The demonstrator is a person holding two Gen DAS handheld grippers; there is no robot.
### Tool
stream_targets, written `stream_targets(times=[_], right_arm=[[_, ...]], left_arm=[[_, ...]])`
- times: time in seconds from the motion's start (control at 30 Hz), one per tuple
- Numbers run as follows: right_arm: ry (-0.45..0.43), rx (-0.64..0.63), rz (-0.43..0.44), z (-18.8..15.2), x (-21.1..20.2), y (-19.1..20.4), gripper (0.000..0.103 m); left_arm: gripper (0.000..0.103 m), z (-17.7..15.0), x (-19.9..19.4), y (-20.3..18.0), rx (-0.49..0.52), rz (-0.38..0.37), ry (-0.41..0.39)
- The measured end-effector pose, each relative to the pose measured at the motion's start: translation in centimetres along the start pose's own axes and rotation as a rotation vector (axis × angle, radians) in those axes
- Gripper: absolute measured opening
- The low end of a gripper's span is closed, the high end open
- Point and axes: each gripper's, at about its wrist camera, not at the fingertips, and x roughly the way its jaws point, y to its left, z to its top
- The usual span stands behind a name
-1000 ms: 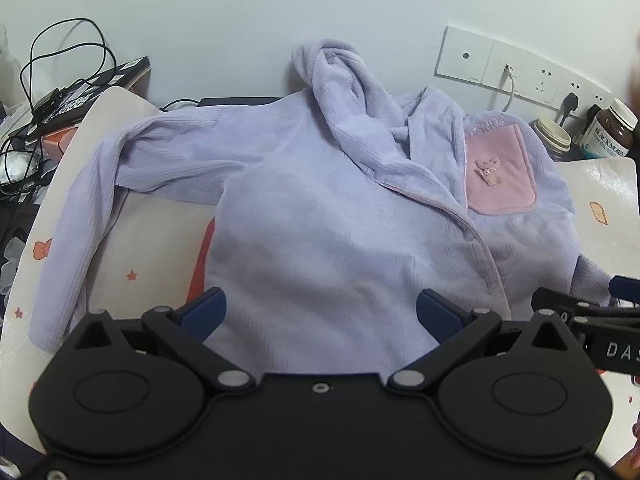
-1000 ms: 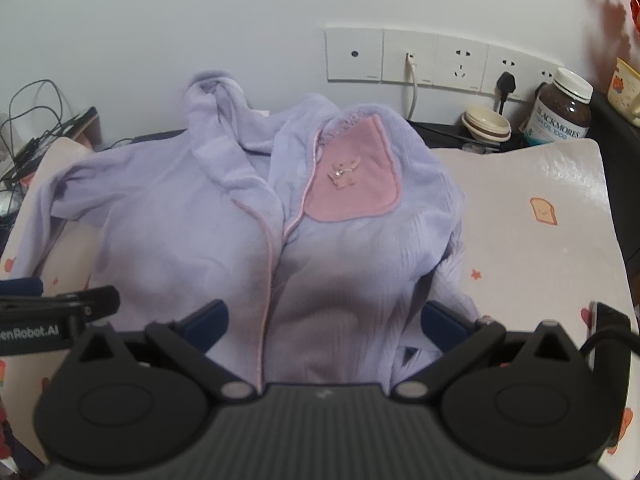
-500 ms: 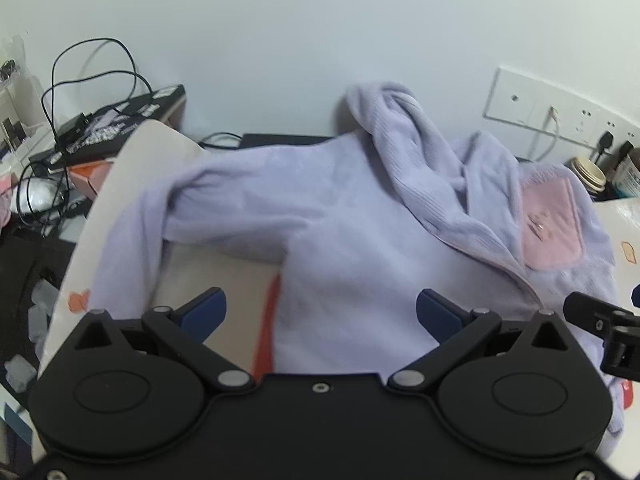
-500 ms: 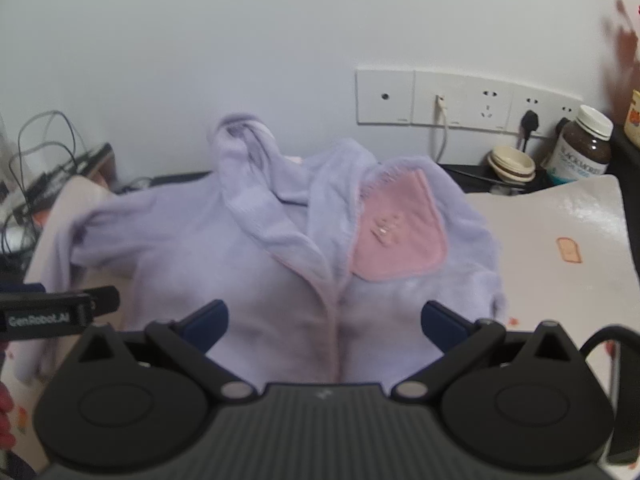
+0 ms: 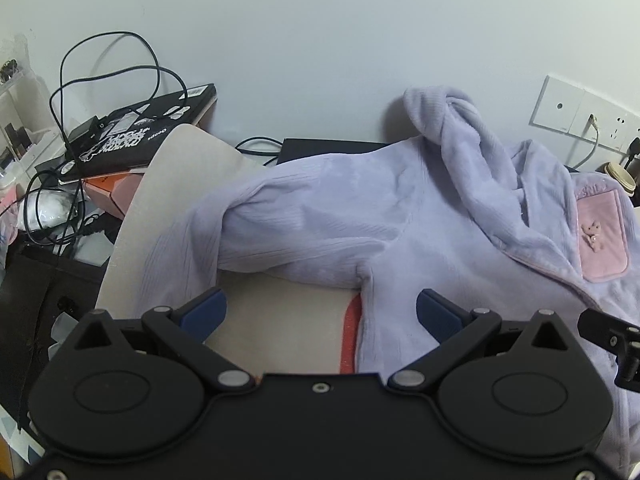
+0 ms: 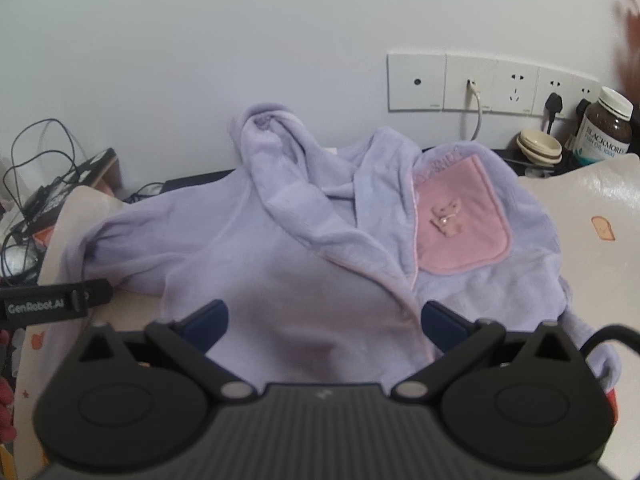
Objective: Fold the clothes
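Observation:
A lilac fleece hooded jacket with a pink chest pocket lies spread front-up on a cream patterned table cover. Its left sleeve bends back and hangs down toward the cover's left edge. My left gripper is open, hovering just before the armpit and side seam, with nothing between its blue fingers. In the right wrist view the jacket and pocket fill the middle. My right gripper is open over the jacket's lower front. The hood leans against the wall.
A black book or laptop with tangled cables sits at the far left. Wall sockets, a brown supplement bottle and a small cream jar stand at the back right. The cover's left edge drops off to dark clutter.
Both grippers have swung left and drawn back: the left one now faces the sleeve and armpit instead of the hem, and the right one faces the jacket's middle. Both stay open.

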Motion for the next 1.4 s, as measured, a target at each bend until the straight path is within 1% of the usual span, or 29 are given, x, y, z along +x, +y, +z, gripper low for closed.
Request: stream_targets(times=[0.37,0.53,0.77,0.93,1.07,1.27,1.4], right_arm=[[-0.009,0.034,-0.075,0.2,0.8,0.0,0.102],[-0.002,0.064,-0.084,0.2,1.1,0.0,0.102],[-0.002,0.077,-0.099,-0.1,0.5,-0.7,0.102],[-0.016,0.060,-0.139,-0.6,-0.6,-2.0,0.102],[-0.007,0.062,-0.173,-1.2,-1.3,-3.4,0.102],[-0.013,0.048,-0.201,-2.0,-2.0,-5.1,0.102],[-0.009,0.070,-0.190,-2.3,-2.5,-6.6,0.102]], left_arm=[[0.103,0.2,1.9,0.1,0.029,-0.050,0.019],[0.103,0.3,2.3,-0.5,0.052,-0.066,0.023],[0.103,0.1,2.3,-2.8,0.072,-0.109,0.031],[0.103,-0.4,2.0,-5.1,0.092,-0.141,0.036],[0.103,-1.1,1.7,-6.8,0.105,-0.160,0.047],[0.103,-2.0,0.9,-8.6,0.120,-0.173,0.058],[0.103,-2.5,0.1,-9.3,0.119,-0.161,0.053]])
